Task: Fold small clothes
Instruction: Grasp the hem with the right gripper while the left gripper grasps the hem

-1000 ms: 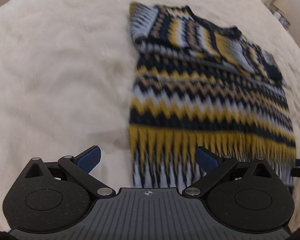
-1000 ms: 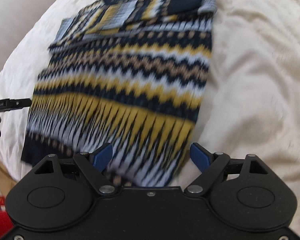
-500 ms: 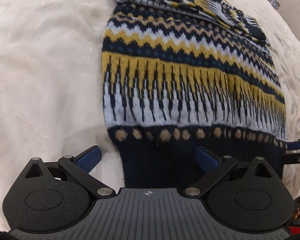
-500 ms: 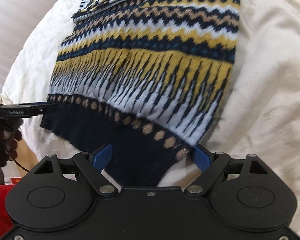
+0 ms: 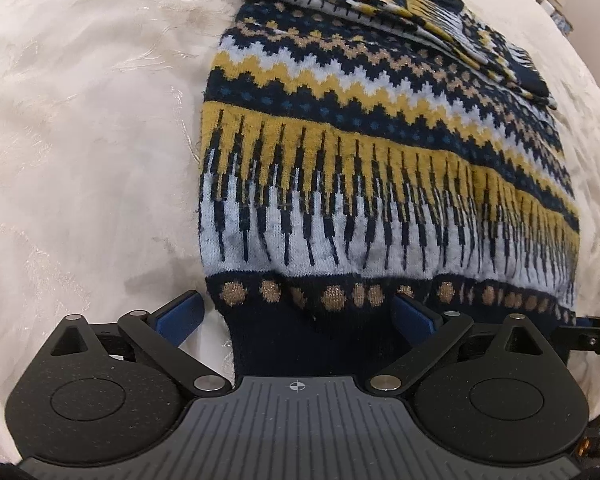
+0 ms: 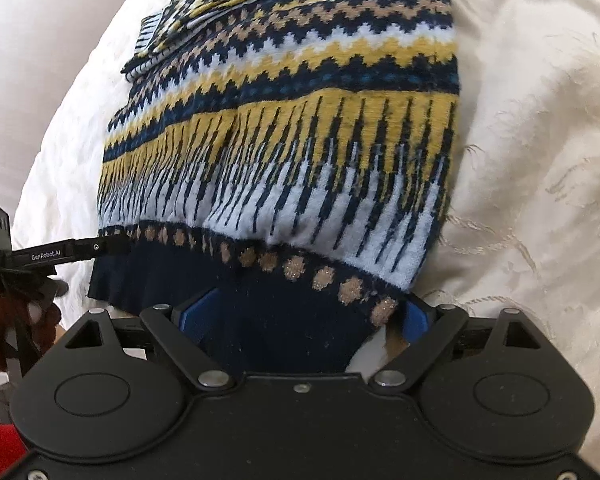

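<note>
Sweater (image 5: 380,184) collar past top edge, hem perhaps under fingers (image 5: 414,314).

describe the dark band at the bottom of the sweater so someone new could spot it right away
On the cream bedspread lies a zigzag-patterned sweater. Its near edge is a plain navy ribbed hem, between the open left gripper. Unlike the yellow and pale-blue stripes above, it is solid dark, just below a row of tan dots.

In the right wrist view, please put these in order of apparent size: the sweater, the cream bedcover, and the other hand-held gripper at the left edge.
1. and 2. Sweater and cream bedcover: they look alike in area, and the sweater hides part of the cover, so I do not rank them.
3. Left hand-held gripper: smallest, only partly in frame.
</note>
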`<control>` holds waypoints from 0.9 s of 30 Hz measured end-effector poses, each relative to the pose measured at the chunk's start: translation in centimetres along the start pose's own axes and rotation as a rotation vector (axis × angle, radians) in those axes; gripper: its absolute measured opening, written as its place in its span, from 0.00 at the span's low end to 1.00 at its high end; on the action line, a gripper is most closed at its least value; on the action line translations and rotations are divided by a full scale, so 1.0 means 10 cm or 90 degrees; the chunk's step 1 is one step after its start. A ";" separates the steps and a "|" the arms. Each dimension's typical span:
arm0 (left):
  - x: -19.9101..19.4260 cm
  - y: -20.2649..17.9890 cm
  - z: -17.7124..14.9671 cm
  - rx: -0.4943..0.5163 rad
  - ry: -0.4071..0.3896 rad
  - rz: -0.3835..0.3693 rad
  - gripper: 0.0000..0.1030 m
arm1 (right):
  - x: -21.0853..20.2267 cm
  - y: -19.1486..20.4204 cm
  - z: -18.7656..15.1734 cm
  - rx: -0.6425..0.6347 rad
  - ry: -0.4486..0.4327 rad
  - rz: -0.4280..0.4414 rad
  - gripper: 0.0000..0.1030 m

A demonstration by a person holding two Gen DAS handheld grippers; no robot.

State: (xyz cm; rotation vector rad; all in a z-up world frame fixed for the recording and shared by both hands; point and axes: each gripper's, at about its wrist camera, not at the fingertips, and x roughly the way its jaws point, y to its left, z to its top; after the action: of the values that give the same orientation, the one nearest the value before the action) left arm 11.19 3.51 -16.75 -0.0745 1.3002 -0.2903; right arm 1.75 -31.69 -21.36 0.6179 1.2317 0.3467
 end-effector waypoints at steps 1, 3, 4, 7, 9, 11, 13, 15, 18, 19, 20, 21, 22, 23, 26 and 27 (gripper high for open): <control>-0.01 0.00 -0.01 0.000 -0.001 0.000 0.90 | 0.00 0.00 0.00 0.002 -0.001 -0.007 0.81; -0.04 0.03 -0.01 0.002 -0.004 -0.003 0.78 | -0.04 -0.02 -0.02 0.007 -0.003 -0.019 0.70; -0.07 0.05 -0.02 0.001 -0.007 -0.007 0.74 | -0.06 -0.03 -0.02 0.011 -0.003 -0.021 0.64; -0.14 0.09 -0.05 -0.004 -0.014 -0.021 0.55 | -0.09 -0.05 -0.04 0.023 -0.005 -0.009 0.46; -0.17 0.09 -0.06 -0.004 -0.017 -0.031 0.43 | -0.09 -0.03 -0.06 0.025 -0.002 0.004 0.36; -0.19 0.07 -0.08 -0.002 -0.021 -0.039 0.33 | -0.08 0.02 -0.08 0.013 0.009 0.009 0.23; -0.20 0.06 -0.08 -0.003 -0.018 -0.055 0.15 | -0.07 0.07 -0.09 0.003 0.013 0.006 0.15; -0.24 0.01 -0.08 -0.002 -0.029 -0.068 0.12 | -0.11 0.10 -0.08 0.001 0.003 0.004 0.13; -0.37 -0.04 -0.05 0.004 -0.053 -0.080 0.11 | -0.27 0.14 -0.05 -0.001 -0.028 0.026 0.12; -0.42 -0.04 -0.03 -0.001 -0.061 -0.088 0.11 | -0.34 0.16 -0.03 0.000 -0.044 0.037 0.11; -0.47 -0.06 -0.01 -0.002 -0.071 -0.096 0.11 | -0.41 0.18 0.00 -0.001 -0.059 0.046 0.11; -0.53 -0.08 0.02 -0.001 -0.084 -0.103 0.11 | -0.49 0.20 0.04 -0.004 -0.074 0.052 0.11; -0.60 -0.10 0.06 0.002 -0.098 -0.109 0.11 | -0.57 0.23 0.08 -0.009 -0.092 0.057 0.11; -0.66 -0.10 0.09 0.004 -0.109 -0.116 0.11 | -0.64 0.26 0.12 -0.011 -0.109 0.063 0.11; -0.82 -0.14 0.24 -0.002 -0.146 -0.134 0.11 | -0.84 0.32 0.27 -0.015 -0.162 0.078 0.12; -0.88 -0.16 0.31 -0.006 -0.160 -0.139 0.11 | -0.89 0.34 0.32 -0.015 -0.179 0.081 0.11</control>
State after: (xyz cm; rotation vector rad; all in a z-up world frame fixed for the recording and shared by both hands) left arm 11.77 3.87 -7.36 -0.2539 1.0440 -0.4461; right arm 2.29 -34.82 -11.78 0.7011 0.9209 0.3668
